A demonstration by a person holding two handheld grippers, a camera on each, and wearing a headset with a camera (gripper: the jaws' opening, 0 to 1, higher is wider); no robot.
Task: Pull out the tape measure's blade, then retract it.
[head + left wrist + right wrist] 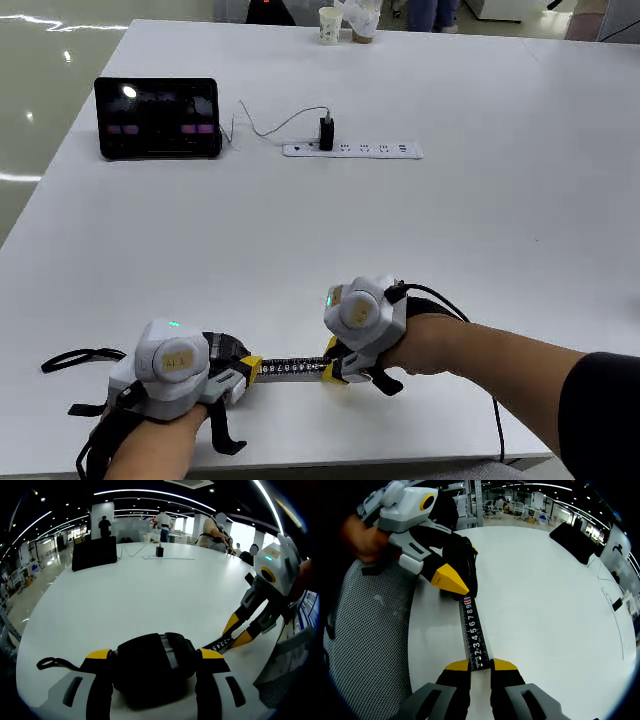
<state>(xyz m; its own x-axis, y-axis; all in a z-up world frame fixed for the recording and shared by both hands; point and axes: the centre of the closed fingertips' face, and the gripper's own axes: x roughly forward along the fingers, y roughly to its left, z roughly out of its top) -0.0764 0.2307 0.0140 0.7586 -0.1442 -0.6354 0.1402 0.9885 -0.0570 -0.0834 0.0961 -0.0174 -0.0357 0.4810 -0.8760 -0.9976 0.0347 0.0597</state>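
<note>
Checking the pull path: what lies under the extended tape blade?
White tabletop runs under the black numbered metal blade; the strip directly beneath is covered, and the right claw hides its tip.

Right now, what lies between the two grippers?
A short pulled-out stretch of blade, running over the table from the black case held by the left gripper to the right gripper pinching its end, clearest in the right gripper view.

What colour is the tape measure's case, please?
Black; the case shows best in the left gripper view.
</note>
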